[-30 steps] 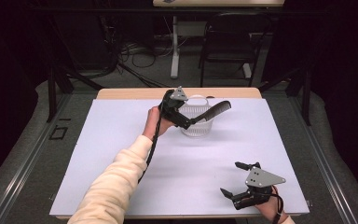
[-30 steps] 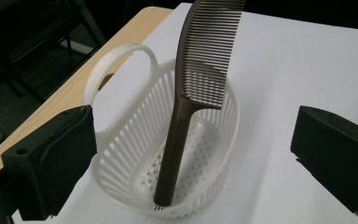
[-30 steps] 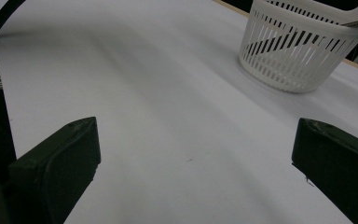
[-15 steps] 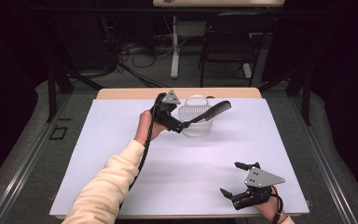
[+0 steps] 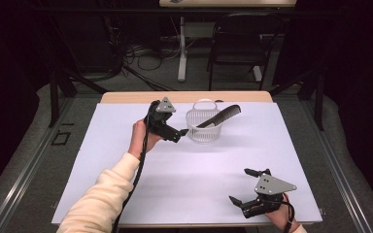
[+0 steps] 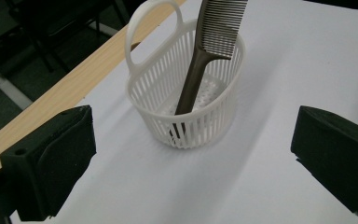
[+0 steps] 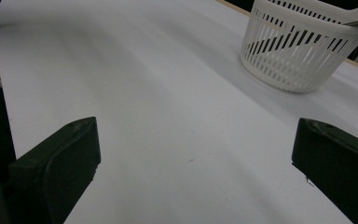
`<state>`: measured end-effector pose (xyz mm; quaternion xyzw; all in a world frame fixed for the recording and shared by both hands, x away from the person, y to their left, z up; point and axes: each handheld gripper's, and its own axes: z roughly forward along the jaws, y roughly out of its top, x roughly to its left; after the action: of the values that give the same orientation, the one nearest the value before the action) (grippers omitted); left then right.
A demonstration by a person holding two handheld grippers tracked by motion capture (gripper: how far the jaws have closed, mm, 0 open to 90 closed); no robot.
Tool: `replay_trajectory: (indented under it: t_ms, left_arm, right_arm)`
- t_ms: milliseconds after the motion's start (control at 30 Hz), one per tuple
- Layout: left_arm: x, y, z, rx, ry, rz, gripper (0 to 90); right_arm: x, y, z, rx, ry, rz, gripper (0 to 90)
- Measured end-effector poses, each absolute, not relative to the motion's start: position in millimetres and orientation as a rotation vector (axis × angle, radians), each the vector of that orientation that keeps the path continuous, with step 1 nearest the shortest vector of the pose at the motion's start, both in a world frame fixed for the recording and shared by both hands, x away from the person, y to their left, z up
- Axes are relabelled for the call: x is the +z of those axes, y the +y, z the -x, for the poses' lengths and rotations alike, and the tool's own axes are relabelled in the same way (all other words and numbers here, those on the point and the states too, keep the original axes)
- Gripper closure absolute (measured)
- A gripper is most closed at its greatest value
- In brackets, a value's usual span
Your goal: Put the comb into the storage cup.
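A: How do the left gripper's (image 5: 180, 134) jaws stand?

B: Wide apart, with nothing between them. In the left gripper view they frame the basket (image 6: 186, 88) from just short of it, one black pad (image 6: 51, 163) low at each side and bare sheet between them.

A: And what is in the basket?

B: A dark comb (image 6: 207, 56). Its handle end rests on the basket floor and it leans against the rim, with the toothed end sticking out above. In the high view the comb (image 5: 221, 116) slants up and to the right out of the basket (image 5: 204, 126).

A: Is the gripper touching either one?

B: No. It is just beside the basket, on its left in the high view, held clear of it.

A: And the right gripper (image 5: 246, 187)?

B: Its jaws are spread too and hold nothing. It sits low at the near right edge of the table (image 5: 126, 145), well apart from the basket. In the right gripper view the basket (image 7: 303, 46) stands far off across the white sheet.
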<state>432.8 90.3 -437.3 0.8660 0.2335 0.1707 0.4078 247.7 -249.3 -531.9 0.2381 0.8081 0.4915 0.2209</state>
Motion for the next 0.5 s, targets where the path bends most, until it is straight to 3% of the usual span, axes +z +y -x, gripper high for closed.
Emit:
replay_trajectory:
  t_ms: [500]
  left_arm:
    - [-442.4, 119.6, -409.0, 0.465, 0.643, -2.187, 0.0]
  right_arm:
    - [-532.0, -248.8, -247.9, 1.359, 2.234, -0.656, 0.4]
